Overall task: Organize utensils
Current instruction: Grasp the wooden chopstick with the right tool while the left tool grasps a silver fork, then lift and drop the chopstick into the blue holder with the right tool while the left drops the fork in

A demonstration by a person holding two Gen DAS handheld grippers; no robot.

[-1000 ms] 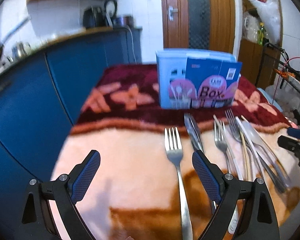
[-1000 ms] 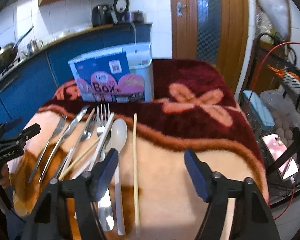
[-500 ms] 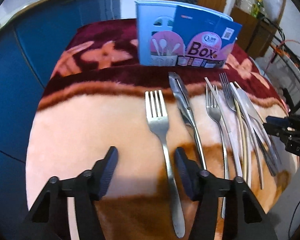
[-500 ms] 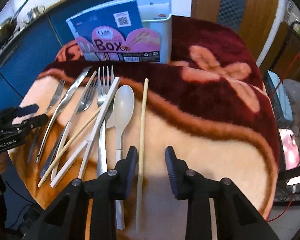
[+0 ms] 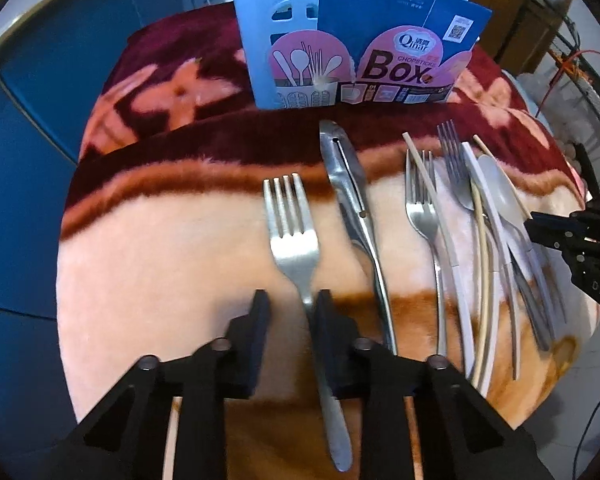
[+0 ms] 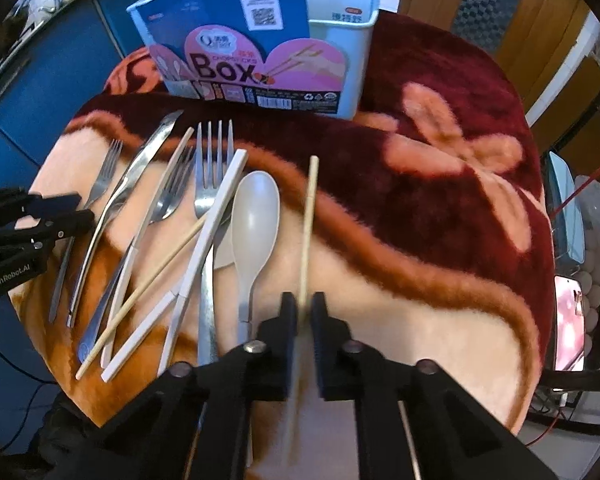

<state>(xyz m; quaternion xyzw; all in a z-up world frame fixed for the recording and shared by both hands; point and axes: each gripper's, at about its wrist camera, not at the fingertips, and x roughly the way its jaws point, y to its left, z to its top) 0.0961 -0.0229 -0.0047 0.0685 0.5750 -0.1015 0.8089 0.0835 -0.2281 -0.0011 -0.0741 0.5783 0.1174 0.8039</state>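
Observation:
A pale blue utensil box (image 5: 340, 44) with a "Box" label stands at the back of the blanket-covered table; it also shows in the right wrist view (image 6: 260, 40). My left gripper (image 5: 290, 300) straddles the neck of a steel fork (image 5: 294, 236) lying alone; a gap shows on the left side. My right gripper (image 6: 304, 304) is closed around a single wooden chopstick (image 6: 308, 224). A knife (image 5: 352, 200), two forks (image 5: 424, 208), a white spoon (image 6: 256, 216) and more chopsticks (image 6: 208, 248) lie between.
The table is covered with a peach and maroon flowered blanket (image 6: 440, 208). Blue kitchen cabinets (image 5: 40, 80) stand to the left. A wire rack with a phone (image 6: 568, 320) is to the right of the table edge.
Both grippers have dropped toward the table and closed from wide open: the left around the lone fork's neck, the right onto the single chopstick.

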